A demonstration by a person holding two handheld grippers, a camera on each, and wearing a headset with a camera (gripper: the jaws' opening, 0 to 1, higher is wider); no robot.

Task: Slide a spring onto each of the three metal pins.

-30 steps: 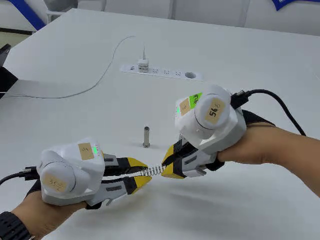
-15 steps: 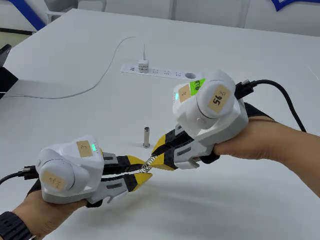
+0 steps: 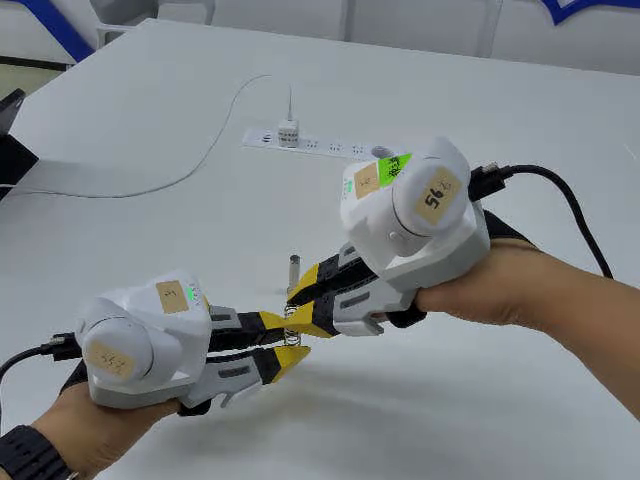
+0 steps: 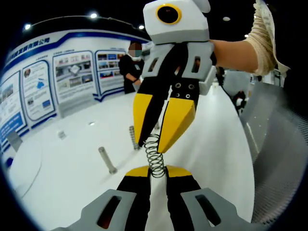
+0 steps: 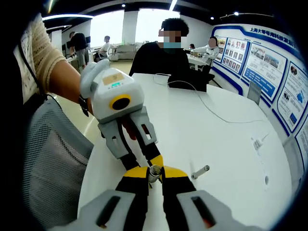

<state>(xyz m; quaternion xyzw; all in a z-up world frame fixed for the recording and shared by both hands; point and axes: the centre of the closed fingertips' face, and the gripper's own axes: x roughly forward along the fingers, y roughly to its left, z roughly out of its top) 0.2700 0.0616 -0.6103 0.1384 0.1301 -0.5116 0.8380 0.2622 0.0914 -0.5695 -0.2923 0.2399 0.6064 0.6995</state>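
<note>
Head view: left gripper (image 3: 290,340) low, right gripper (image 3: 298,312) above it, tips meeting over the white table (image 3: 480,400). Short spring (image 3: 291,337) pinched between them. One pin (image 3: 294,266) upright just behind; power strip (image 3: 320,143) well beyond.

Left gripper view: own jaws nearly closed on the spring's (image 4: 155,156) near end, right gripper clamps the far end. Two pins (image 4: 107,160) stand on the table behind.

Right gripper view: jaws closed on the spring (image 5: 154,172), seen end-on.
</note>
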